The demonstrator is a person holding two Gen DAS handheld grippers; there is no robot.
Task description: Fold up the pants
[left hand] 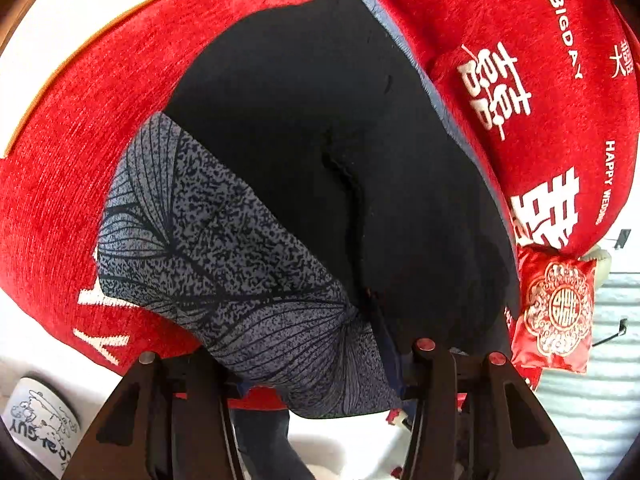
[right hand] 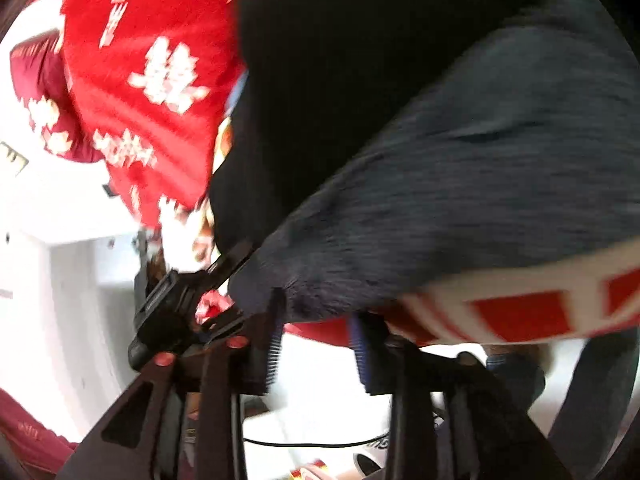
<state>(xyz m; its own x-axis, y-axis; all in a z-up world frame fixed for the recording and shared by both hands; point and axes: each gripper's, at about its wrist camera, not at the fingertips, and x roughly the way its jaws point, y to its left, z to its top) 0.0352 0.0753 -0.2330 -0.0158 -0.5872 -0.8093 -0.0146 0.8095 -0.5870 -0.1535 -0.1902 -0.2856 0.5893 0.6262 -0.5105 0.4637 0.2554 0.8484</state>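
The pants [left hand: 312, 168] lie on a red cover, black across the middle with a grey leaf-print part [left hand: 224, 264] at the near left. My left gripper [left hand: 320, 376] sits at the near edge of the print part; fabric fills the wide gap between its fingers, and no pinch shows. In the right wrist view, which is blurred, the pants [right hand: 460, 184] hang over the near edge. My right gripper [right hand: 316, 344] is open just below the hem, its ribbed pads apart with nothing between them. The left gripper's body [right hand: 176, 312] shows at the left there.
The red cover [left hand: 68, 168] carries white lettering and drapes over the surface's edge [right hand: 520, 312]. A red cushion [left hand: 560, 92] and a small red embroidered pouch [left hand: 556, 312] lie at the right. A white mug [left hand: 36, 424] stands at the lower left.
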